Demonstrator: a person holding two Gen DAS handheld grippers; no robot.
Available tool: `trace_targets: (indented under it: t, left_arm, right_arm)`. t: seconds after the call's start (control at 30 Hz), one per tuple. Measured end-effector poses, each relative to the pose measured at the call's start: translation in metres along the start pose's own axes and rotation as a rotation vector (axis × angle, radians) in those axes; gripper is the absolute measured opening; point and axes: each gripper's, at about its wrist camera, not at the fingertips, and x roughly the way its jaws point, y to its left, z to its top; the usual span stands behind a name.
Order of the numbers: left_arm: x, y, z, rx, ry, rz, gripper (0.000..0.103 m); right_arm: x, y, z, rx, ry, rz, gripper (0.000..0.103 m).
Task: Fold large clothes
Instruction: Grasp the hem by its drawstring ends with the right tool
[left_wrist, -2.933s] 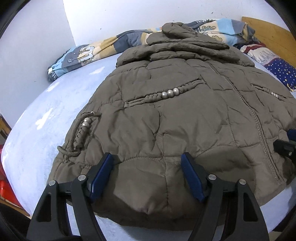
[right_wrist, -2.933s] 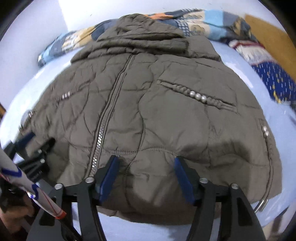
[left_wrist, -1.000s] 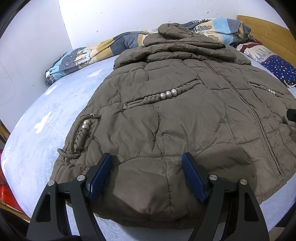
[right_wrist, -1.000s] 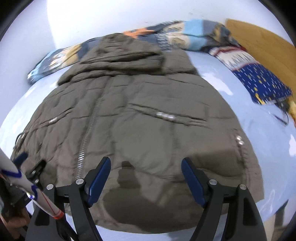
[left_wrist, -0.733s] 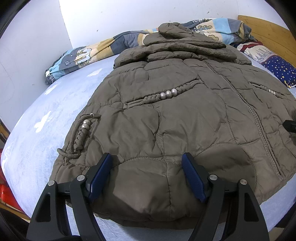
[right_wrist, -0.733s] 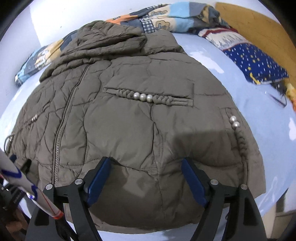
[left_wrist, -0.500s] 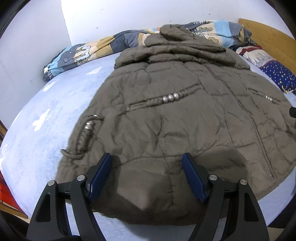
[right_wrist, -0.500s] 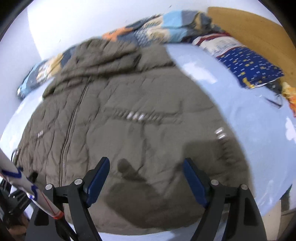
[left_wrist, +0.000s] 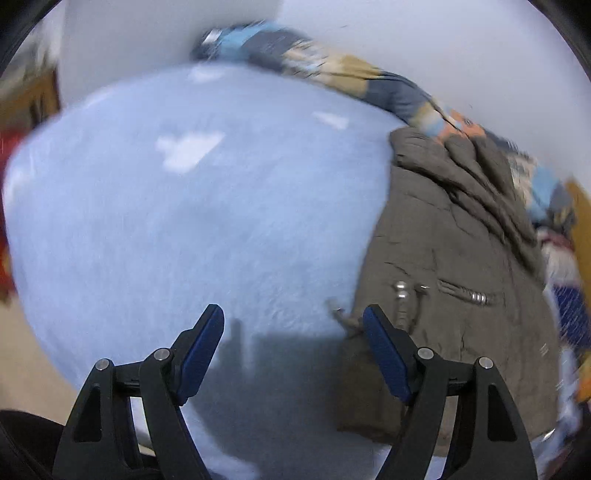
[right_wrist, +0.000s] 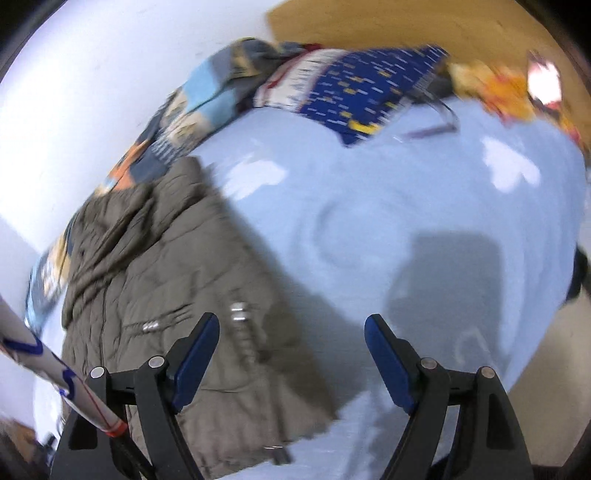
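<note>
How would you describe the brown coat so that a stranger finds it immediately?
Start from the pale blue bed. Along its far edge, by the white wall, lies a patterned blanket; the coat lies just below it. It is the only plain brown, quilted thing, with silver beads.

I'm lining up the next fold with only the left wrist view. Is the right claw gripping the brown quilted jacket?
Observer: No. The right claw is open, with nothing between its pads, beside the edge of the brown quilted jacket.
Operator: What lies beyond that edge?
Observer: Bare pale blue bed sheet close by. Farther off there is a blurred orange and yellow item near the wooden headboard.
Operator: Anything close to the claw?
Observer: A white rod with blue marks and a red band crosses the lower left corner of that view.
</note>
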Motion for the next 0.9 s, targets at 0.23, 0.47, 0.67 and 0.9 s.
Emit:
trace_targets:
  t: [0.23, 0.47, 0.67, 0.9]
  left_arm:
    - [0.013, -0.007, -0.015, -0.057, 0.081, -0.152, 0.077]
    - [0.016, -0.028, -0.028, 0.016, 0.089, -0.205, 0.076]
    - [0.025, -0.059, -0.041, 0.146, 0.078, -0.210, 0.077]
    - [0.028, -0.077, -0.048, 0.207, 0.050, -0.199, 0.077]
  right_arm:
    - [0.015, -0.038, -0.007, 0.160, 0.083, 0.118, 0.085]
    - [0.022, -0.048, -0.012, 0.213, 0.112, 0.181, 0.085]
    - [0.034, -0.036, -0.016, 0.189, 0.155, 0.219, 0.085]
    - [0.052, 0.000, -0.035, 0.081, 0.232, 0.279, 0.081]
